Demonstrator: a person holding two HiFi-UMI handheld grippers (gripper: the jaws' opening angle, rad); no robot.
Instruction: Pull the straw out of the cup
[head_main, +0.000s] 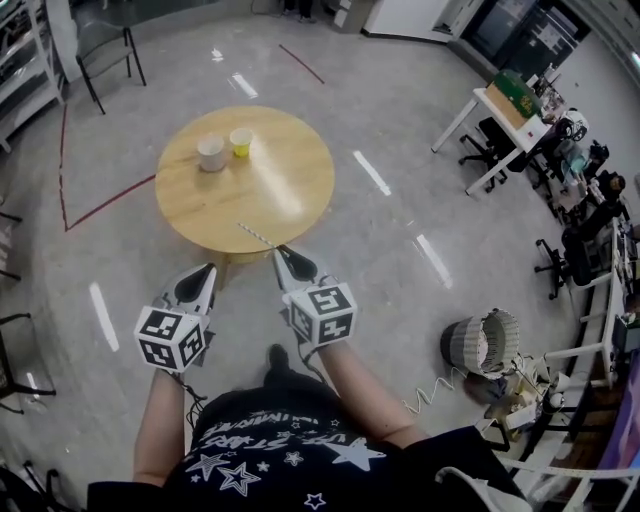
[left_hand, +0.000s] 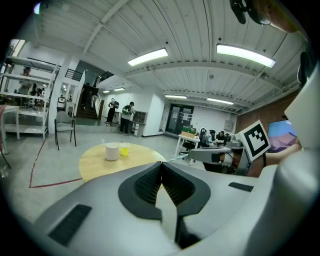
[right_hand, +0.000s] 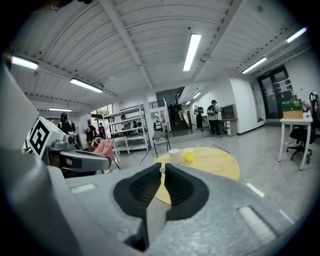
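The print on the person's shirt (head_main: 268, 442) is too blurred for me to read. My right claw (right_hand: 161, 169) is pinched nearly shut on the end of the single pale straw (head_main: 254, 234), well apart from the two cups on the round tabletop (head_main: 290, 185): one white cup (head_main: 211, 153) and one yellow cup (head_main: 241, 142). My left claw (left_hand: 161, 166) is closed on nothing.

The straw (right_hand: 161, 170) showed in the right gripper view only as a small round tip between the jaws, the rest of it out of sight. In the head view the white cup (head_main: 211, 153) and yellow cup (head_main: 241, 142) were too small (contents unreadable); the bottom edge cut off the person's torso (head_main: 290, 455).
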